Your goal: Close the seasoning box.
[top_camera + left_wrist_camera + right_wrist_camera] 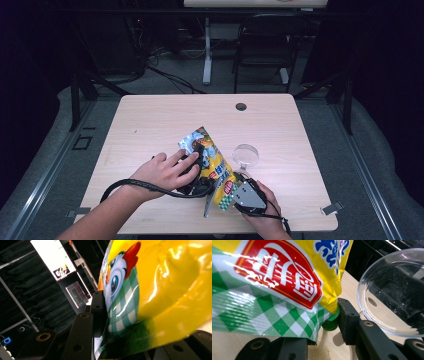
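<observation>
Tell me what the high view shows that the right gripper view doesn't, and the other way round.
High view: the whole table, both hands, the left gripper on the snack bag's middle, a chair behind. Right gripper view: close up, the right gripper clamped on the bag's checkered corner, and the red logo. Both: the yellow snack bag and the clear dish beside it.

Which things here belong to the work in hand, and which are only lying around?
In use:
- snack bag, held by both grippers
- left gripper
- right gripper
- clear dish beside the bag

Just around:
- black chair behind the table
- cables on the floor
</observation>
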Motion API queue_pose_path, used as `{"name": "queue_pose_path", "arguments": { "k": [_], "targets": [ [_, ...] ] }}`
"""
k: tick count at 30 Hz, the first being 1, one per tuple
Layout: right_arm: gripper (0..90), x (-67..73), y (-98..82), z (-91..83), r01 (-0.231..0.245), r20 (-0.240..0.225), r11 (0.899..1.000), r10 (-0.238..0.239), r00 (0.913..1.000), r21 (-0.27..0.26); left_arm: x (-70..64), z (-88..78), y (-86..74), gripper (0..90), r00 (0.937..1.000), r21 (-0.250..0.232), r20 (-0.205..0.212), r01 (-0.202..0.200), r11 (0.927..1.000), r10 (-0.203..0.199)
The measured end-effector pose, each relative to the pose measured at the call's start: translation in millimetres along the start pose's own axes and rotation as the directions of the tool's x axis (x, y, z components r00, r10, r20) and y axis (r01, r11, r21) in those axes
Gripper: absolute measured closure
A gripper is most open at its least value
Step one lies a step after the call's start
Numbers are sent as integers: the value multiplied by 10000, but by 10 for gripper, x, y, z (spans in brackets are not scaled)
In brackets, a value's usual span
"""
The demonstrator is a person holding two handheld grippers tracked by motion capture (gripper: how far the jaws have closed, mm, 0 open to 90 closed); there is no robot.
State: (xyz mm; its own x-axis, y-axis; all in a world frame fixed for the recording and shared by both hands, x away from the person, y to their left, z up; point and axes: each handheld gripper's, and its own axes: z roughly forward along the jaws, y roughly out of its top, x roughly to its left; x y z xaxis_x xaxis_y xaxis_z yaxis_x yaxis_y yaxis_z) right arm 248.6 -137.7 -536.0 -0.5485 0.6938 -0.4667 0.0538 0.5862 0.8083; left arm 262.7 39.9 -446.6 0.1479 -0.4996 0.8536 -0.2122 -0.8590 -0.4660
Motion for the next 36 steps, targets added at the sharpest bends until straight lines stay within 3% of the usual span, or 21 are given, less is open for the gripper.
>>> {"name": "queue_pose_path", "arguments": {
  "k": [9, 12, 15, 17, 18, 19, 23, 26, 27, 32, 33, 36],
  "targets": [
    [707, -1, -5, 3, 34, 22, 10000, -34, 10000, 28, -7, 0, 4, 726, 9998, 36, 154, -132, 9999, 132],
    [707, -4, -5, 2, 75, 67, 9999, -76, 9999, 73, -16, -1, 2, 730, 9999, -127, -39, -99, 9999, 98],
    [707, -3, -5, 2, 79, 61, 9999, -80, 9999, 69, -15, -7, 3, 740, 9997, -112, -20, -245, 9996, 245],
    [707, -2, -5, 3, 80, 56, 9999, -80, 10000, 82, -31, -6, 0, 743, 9999, -139, 2, -122, 9998, 122],
    [707, -1, -5, 3, 80, 53, 9999, -81, 10000, 85, -22, -12, 2, 743, 9996, -79, -33, -265, 9996, 264],
    [707, -1, -5, 3, 83, 53, 9999, -83, 10000, 87, -33, -3, 0, 744, 10000, -253, -42, -64, 9997, 63],
    [707, -2, -6, 3, 81, 59, 9999, -82, 9999, 82, -15, -8, 3, 749, 9990, -44, 220, -387, 9992, 388],
    [707, -2, -6, 4, 72, 59, 9999, -72, 10000, 78, -15, -6, 3, 754, 9989, -45, 204, -424, 9991, 424],
    [707, -4, -6, 4, 74, 50, 9999, -75, 10000, 86, -29, 0, -1, 755, 9997, -172, 119, -210, 9996, 212],
    [707, -4, -8, 3, 28, 65, 10000, -28, 10000, 27, -21, -10, -1, 760, 9989, -68, 268, -377, 9993, 379],
    [707, -4, -8, 3, 26, 61, 10000, -27, 10000, 27, -15, -18, 1, 760, 9990, -70, 52, -454, 9989, 455],
    [707, -3, -8, 2, 82, 61, 9999, -83, 9999, 85, -35, -15, -3, 761, 9997, -218, -37, -235, 9995, 235]
  ]
}}
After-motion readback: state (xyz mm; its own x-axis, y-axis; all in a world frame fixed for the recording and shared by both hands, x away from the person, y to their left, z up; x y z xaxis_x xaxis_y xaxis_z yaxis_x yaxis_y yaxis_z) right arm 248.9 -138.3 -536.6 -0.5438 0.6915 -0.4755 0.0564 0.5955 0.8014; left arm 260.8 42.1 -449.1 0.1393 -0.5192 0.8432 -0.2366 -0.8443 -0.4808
